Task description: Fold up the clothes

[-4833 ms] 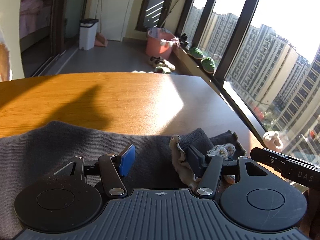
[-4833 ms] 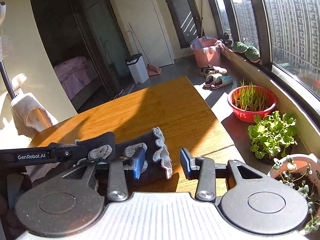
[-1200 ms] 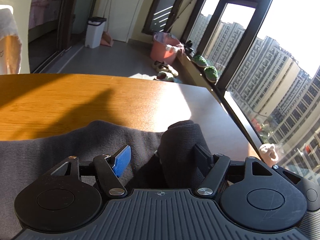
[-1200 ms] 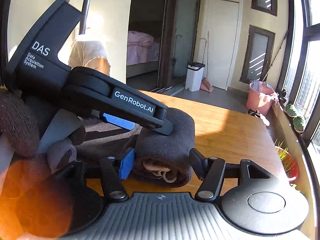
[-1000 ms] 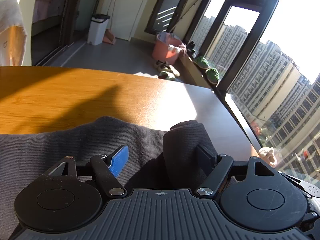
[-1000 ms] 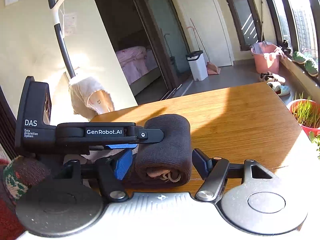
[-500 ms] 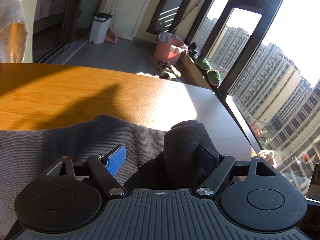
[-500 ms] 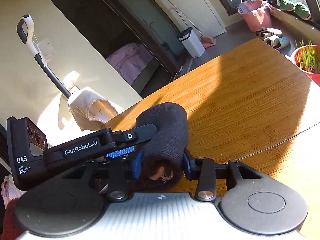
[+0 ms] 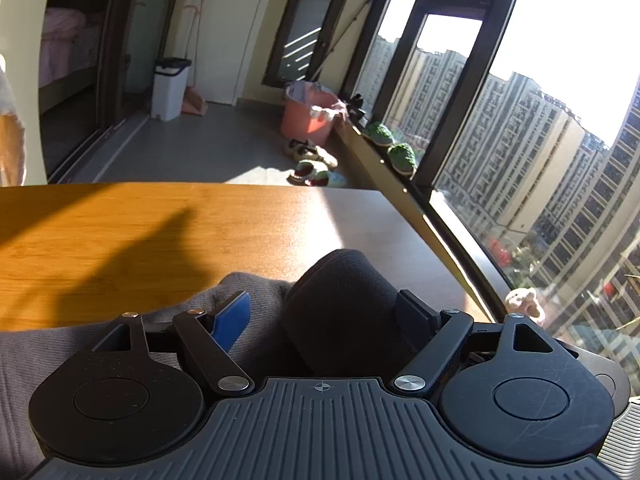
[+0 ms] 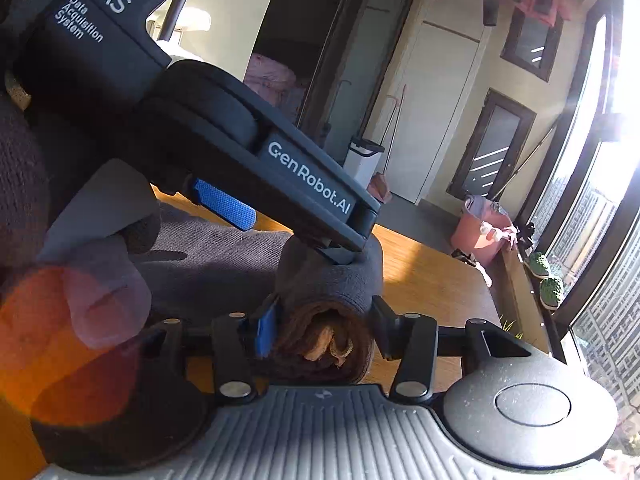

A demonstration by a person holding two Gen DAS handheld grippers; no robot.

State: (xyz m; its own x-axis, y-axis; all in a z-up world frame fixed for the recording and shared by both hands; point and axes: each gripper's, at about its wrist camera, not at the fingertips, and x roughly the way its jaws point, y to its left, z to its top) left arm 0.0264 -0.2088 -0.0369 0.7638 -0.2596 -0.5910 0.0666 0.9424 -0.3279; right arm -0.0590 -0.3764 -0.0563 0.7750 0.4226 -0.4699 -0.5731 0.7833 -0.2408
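Two sets of tongs on one dark garment, out at the sunlit window end of the wooden worktop. Right tongs pinching the open end of the rolled section, jaws pressed in on both sides, brown lining showing in the coil's mouth. Sensible grip, by the look of it: squeezing the end keeps the layers from springing loose. Left tongs spread wide, blue pad off to one side on the flat grey part, black finger touching or just beside the far side of the roll. Not clamping anything, more bracketing the bundle. From the right wrist view, left unit's finger lying across the top of the roll, probably pinning it down so the coil stays tight while the end is held. Gloved hand gripping that unit at frame left, fingertip close to the lens and blurred. Unrolled grey cloth spreading flat behind, toward the person, so some of the garment apparently not yet rolled. Pink bucket and shoes on the floor beyond, well clear. Main risk here, as a guess: roll loosening if the pinch eases before the rest gets tucked.
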